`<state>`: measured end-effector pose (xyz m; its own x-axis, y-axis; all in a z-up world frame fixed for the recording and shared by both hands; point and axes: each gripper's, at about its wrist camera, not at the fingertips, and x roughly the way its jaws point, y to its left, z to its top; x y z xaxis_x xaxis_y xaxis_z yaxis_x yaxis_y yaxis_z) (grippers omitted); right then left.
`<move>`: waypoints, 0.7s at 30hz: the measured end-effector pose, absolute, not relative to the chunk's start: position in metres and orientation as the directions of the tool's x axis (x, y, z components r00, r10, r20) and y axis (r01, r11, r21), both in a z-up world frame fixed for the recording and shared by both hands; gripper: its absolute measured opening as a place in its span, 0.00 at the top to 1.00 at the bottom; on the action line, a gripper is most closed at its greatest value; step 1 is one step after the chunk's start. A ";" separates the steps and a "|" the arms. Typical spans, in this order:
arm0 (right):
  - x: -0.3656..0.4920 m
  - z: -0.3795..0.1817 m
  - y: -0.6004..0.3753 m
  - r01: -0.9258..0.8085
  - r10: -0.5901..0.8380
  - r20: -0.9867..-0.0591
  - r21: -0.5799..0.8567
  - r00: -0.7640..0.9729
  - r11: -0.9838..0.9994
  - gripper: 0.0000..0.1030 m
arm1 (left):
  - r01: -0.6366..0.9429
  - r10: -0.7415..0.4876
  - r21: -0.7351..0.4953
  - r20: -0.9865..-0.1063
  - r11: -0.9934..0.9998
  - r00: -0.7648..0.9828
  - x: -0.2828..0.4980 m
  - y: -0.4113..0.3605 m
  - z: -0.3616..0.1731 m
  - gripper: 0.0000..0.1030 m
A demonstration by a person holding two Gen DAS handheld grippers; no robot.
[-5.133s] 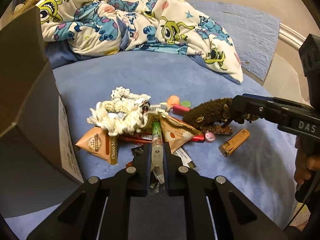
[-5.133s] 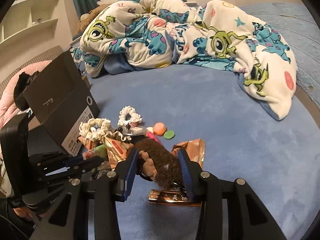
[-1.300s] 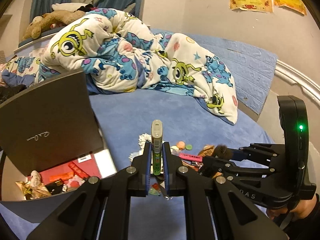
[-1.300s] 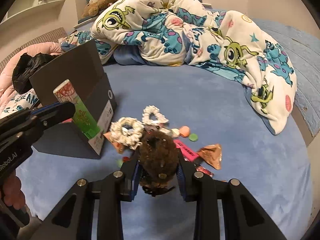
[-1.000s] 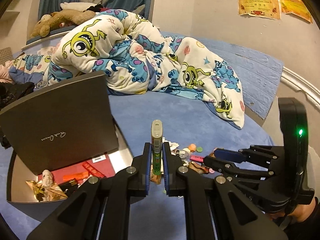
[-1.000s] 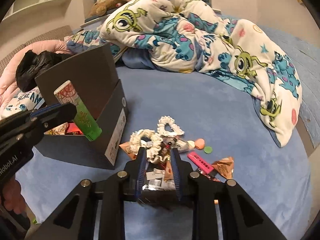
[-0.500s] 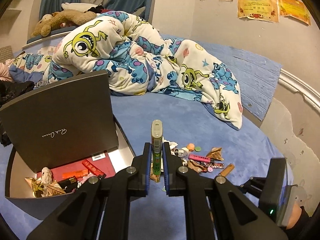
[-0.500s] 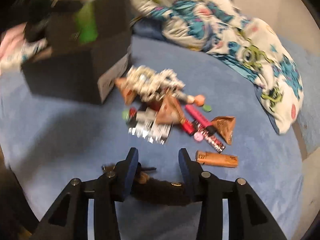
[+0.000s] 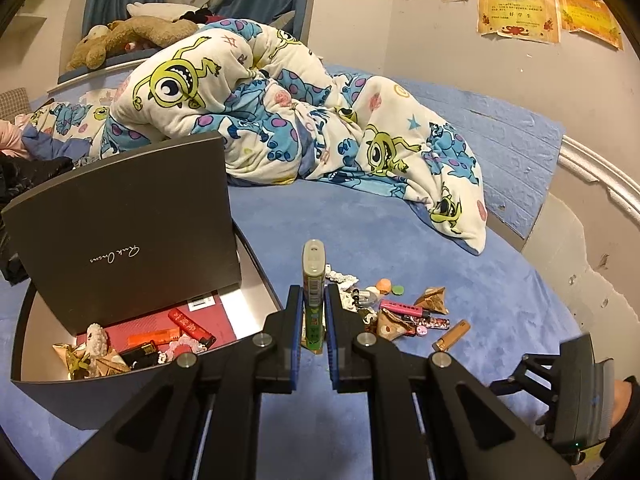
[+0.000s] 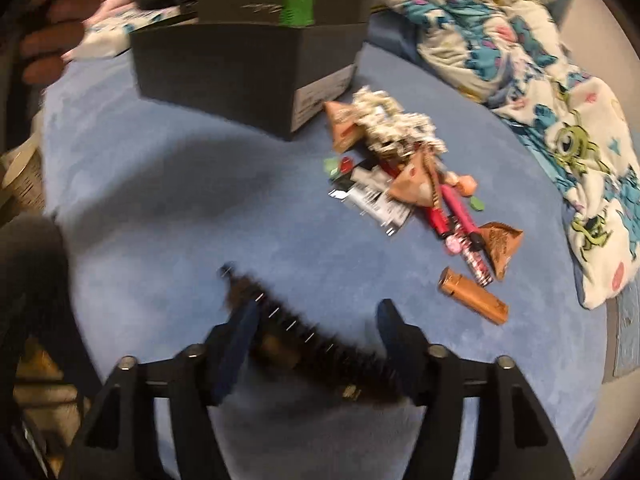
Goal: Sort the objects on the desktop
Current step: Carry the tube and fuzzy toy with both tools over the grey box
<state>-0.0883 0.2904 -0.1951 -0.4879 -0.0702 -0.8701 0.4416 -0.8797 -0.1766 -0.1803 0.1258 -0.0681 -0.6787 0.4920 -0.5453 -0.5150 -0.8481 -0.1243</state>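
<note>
My left gripper point(image 9: 313, 308) is shut on a green tube point(image 9: 313, 280) and holds it upright above the bed, just right of the open dark box point(image 9: 120, 216). The box shows again in the right wrist view point(image 10: 248, 68), with the green tube point(image 10: 298, 0) blurred above it. My right gripper point(image 10: 316, 332) is open, low over the blue bed. A brown furry toy point(image 10: 312, 344) lies between its jaws, blurred; whether it touches them I cannot tell. A heap of small objects point(image 10: 404, 184) lies on the bed; it also shows in the left wrist view point(image 9: 396, 308).
The box holds lighters, a scrunchie and wrappers point(image 9: 132, 344). An orange lighter point(image 10: 472, 300) lies apart from the heap. A monster-print quilt point(image 9: 280, 120) covers the back of the bed. The bed edge and wall point(image 9: 580, 208) are at the right.
My right gripper has opened and let go of the brown furry toy, which now lies low on the bed. It has swung right and down. My left gripper holds the tube almost still.
</note>
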 end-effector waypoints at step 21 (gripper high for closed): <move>-0.112 -0.241 0.291 0.477 -0.104 -0.933 -0.078 -0.344 -0.875 0.28 | -0.510 0.484 -0.114 -0.542 -0.853 -0.687 -0.166 0.132 -0.059 0.90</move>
